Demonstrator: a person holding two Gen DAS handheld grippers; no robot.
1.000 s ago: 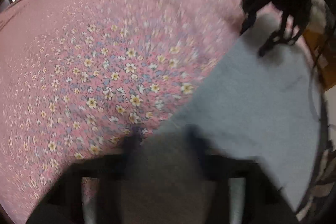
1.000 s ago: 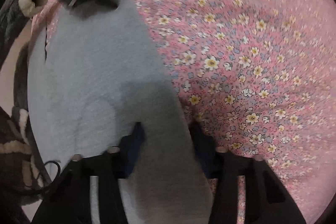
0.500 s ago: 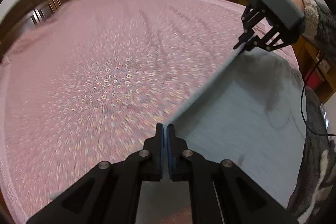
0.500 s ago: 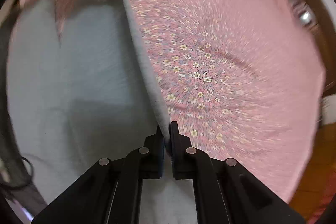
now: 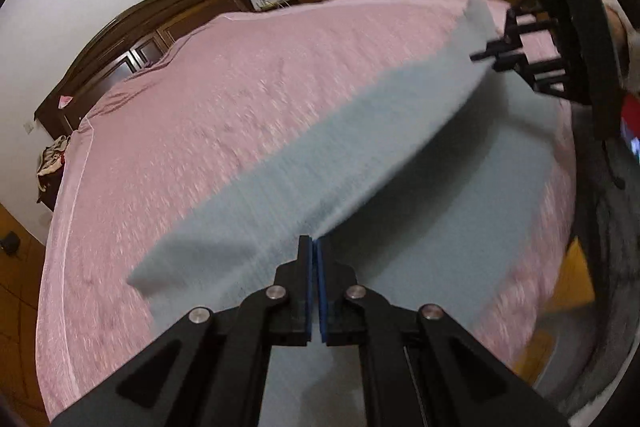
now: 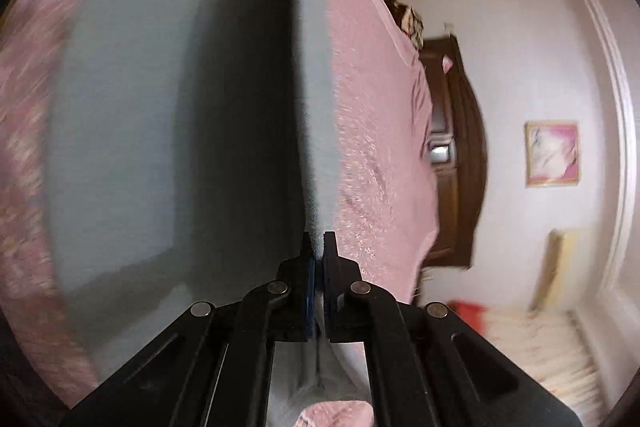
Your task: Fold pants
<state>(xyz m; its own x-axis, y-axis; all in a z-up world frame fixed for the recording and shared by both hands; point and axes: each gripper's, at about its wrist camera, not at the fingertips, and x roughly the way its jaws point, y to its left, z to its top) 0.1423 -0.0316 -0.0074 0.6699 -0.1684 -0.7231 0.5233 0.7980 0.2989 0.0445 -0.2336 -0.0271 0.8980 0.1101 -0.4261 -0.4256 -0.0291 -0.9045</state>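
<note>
Both grippers are clamped on one edge of the grey fleece pants [image 5: 360,163]: the left gripper [image 5: 314,247] at one end, the right gripper [image 5: 486,53] at the other, lifting it above the pink floral bed [image 5: 200,131]. The fold-over is under way; next, carry this edge across and lay it flat on the lower layer.

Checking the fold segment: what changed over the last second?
Both grippers, left and right, closed on the grey fleece pants edge and lifted it off the pink floral bedsheet, swinging it over. The lower layer stays flat on the bed.
</note>
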